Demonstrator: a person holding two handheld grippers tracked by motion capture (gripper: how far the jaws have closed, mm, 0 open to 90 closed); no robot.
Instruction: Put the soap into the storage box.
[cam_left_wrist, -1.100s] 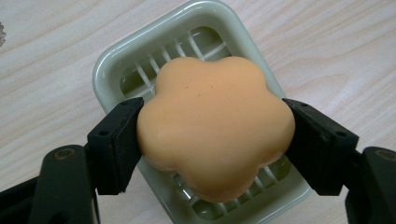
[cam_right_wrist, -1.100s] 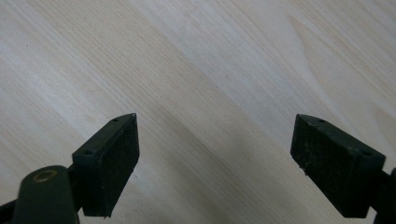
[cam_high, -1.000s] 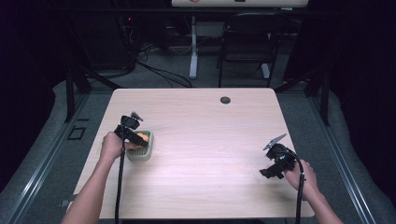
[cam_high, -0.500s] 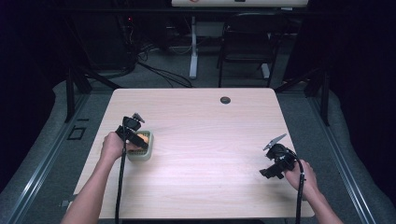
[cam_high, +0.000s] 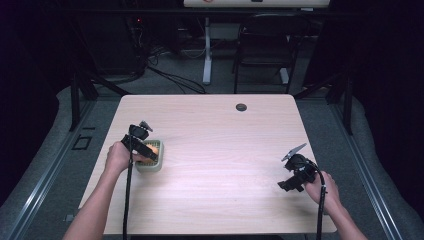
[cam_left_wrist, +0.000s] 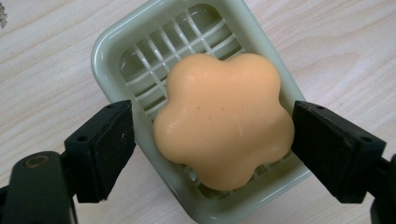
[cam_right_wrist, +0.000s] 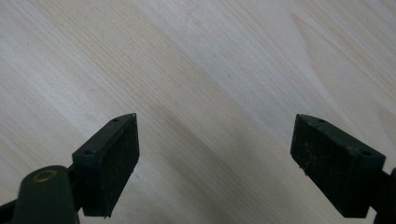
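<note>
left gripper (cam_left_wrist: 212, 140) spread wide astride flower soap (cam_left_wrist: 223, 119) in green dish (cam_left_wrist: 105, 46) — likely pre-grasp; next: close on soap. right gripper (cam_right_wrist: 215, 154) wide, empty — bare table (cam_right_wrist: 210, 70) beneath.

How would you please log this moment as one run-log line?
left tool: open, straddling flower-shaped soap in green dish | right tool: open, empty, over bare table

On the surface (cam_high: 220, 150): 1 flower-shaped orange soap (cam_left_wrist: 224, 119) in 1 pale green soap dish (cam_left_wrist: 112, 42), 2 grippers, left gripper (cam_left_wrist: 210, 135) & right gripper (cam_right_wrist: 215, 158), w/ 2 black fingers (cam_right_wrist: 109, 161) each, plus 1 round dark grommet (cam_high: 241, 107).
</note>
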